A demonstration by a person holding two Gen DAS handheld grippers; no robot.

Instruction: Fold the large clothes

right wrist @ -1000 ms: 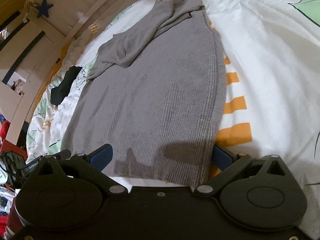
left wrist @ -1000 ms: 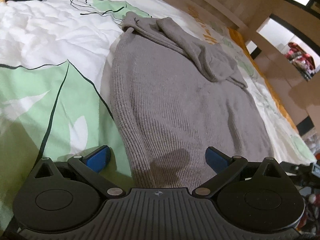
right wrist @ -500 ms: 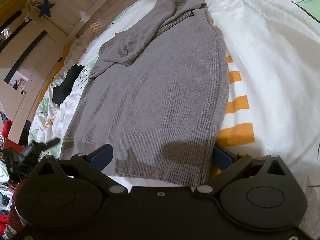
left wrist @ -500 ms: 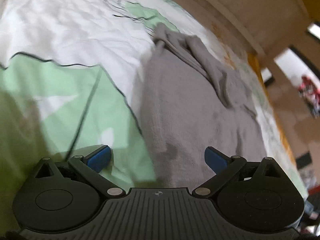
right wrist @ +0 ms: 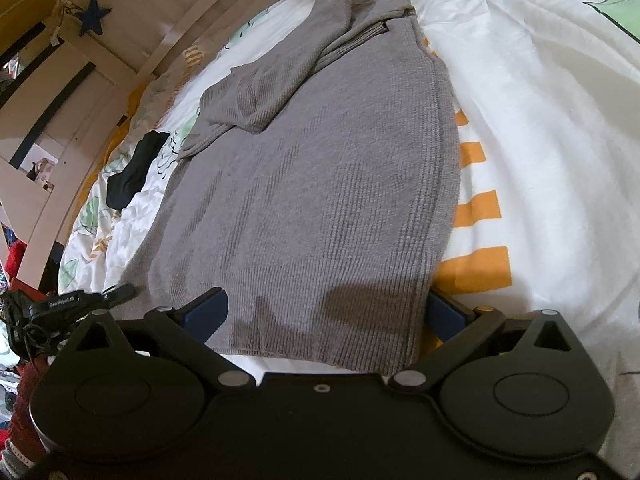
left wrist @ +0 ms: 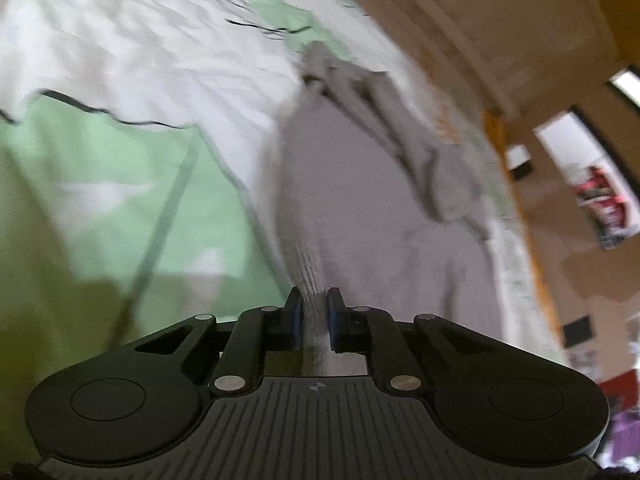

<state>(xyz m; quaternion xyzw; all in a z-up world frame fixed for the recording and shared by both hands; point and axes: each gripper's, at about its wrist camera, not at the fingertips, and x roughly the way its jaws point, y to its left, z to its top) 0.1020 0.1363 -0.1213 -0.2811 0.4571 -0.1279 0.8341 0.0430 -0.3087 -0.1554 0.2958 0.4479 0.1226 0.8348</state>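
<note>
Grey ribbed sweater (right wrist: 320,184), flat on bedspread (right wrist: 540,120), sleeve folded across

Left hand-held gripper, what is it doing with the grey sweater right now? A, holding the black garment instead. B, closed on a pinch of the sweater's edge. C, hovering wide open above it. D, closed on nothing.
B: in the left wrist view the left hand-held gripper has just closed, and its blue pads squeeze a ridge of the grey sweater at its edge.
</note>
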